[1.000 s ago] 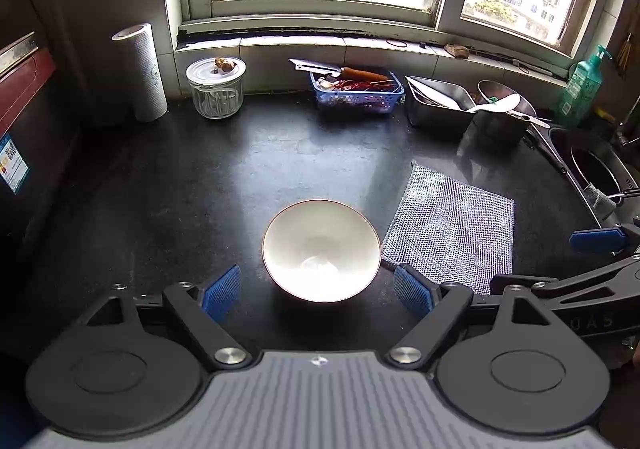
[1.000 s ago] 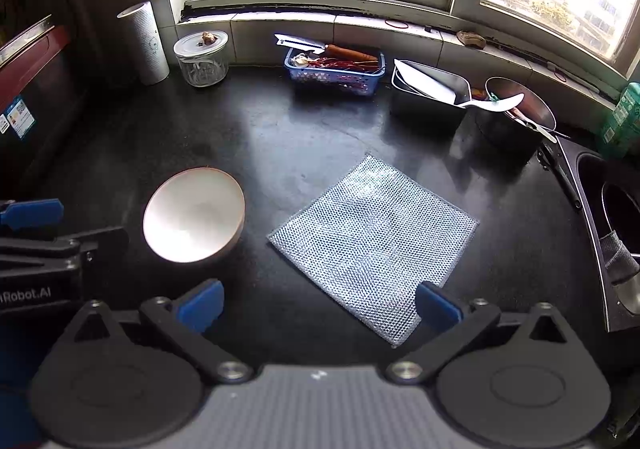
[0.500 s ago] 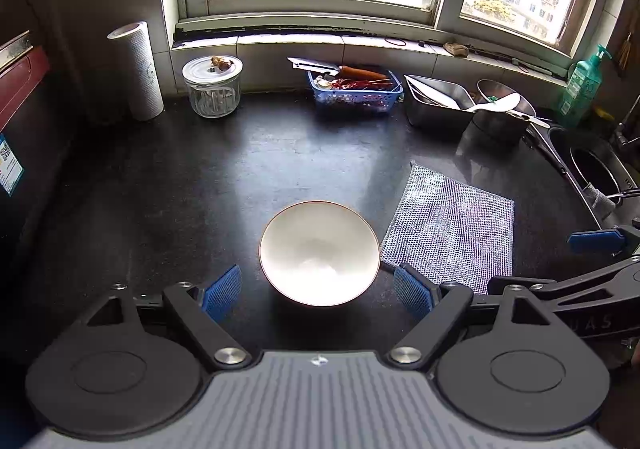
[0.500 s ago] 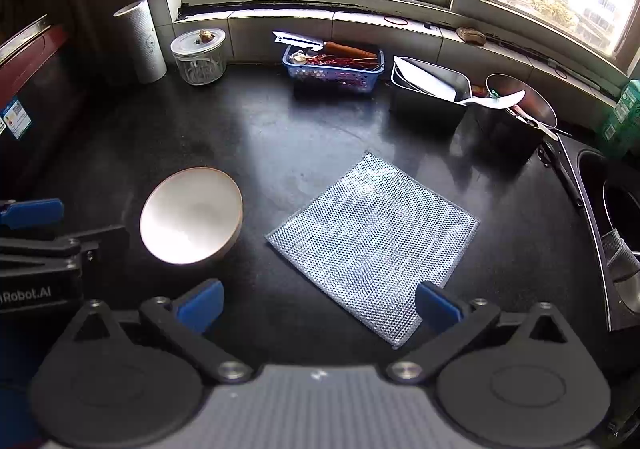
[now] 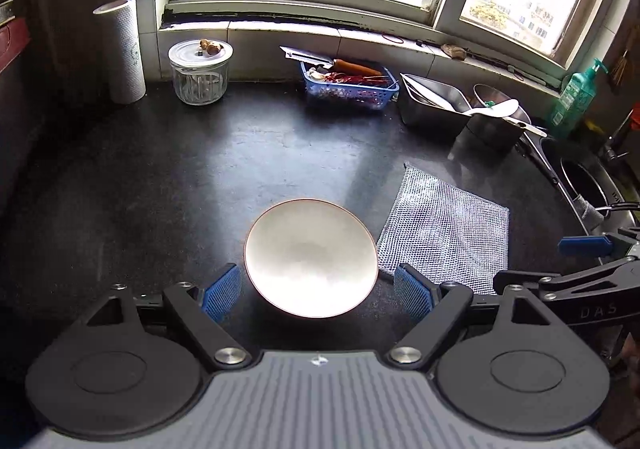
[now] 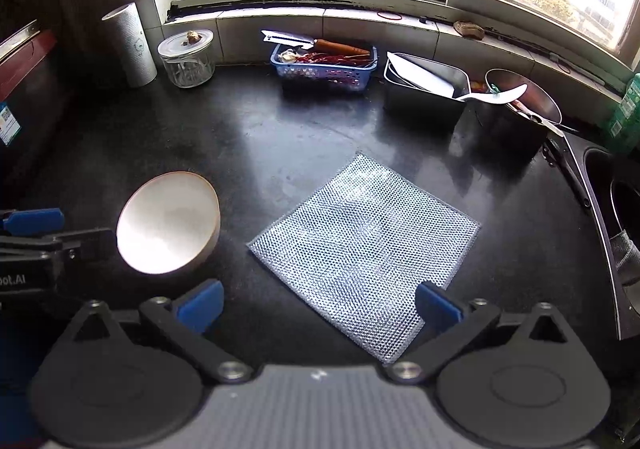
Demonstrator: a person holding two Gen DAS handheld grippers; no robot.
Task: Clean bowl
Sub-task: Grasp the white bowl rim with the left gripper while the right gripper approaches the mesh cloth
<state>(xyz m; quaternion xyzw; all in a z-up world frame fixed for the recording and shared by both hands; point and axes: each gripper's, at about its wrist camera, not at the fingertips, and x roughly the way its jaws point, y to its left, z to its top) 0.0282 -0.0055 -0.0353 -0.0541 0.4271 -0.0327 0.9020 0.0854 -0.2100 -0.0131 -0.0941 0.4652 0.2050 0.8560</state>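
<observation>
Left tongs [image 5: 318, 291] gaping wide, straddling bowl [image 5: 311, 257] near worktop [image 5: 160, 189] front edge; contact seemingly none. Right tongs [image 6: 320, 303] spread, hovering over mesh cloth [image 6: 362, 245]. Risk: smooth rim slipping, bowl skidding.

The bowl [image 5: 311, 257] is white inside with a thin reddish-brown rim, and it sits on a glossy black worktop [image 5: 200, 177] beside a silvery mesh dishcloth [image 6: 366, 245] with a fine net pattern. Both hand-held grippers are black with blue ribbed pads [image 5: 222, 291], the left hand-held gripper [image 5: 318, 295] and the right hand-held gripper [image 6: 320, 307] alike. At the back stand a blue lattice basket [image 5: 350, 89], a white paper towel roll [image 5: 122, 49] with a faint dotted texture, and a green soap bottle [image 5: 574, 97].
</observation>
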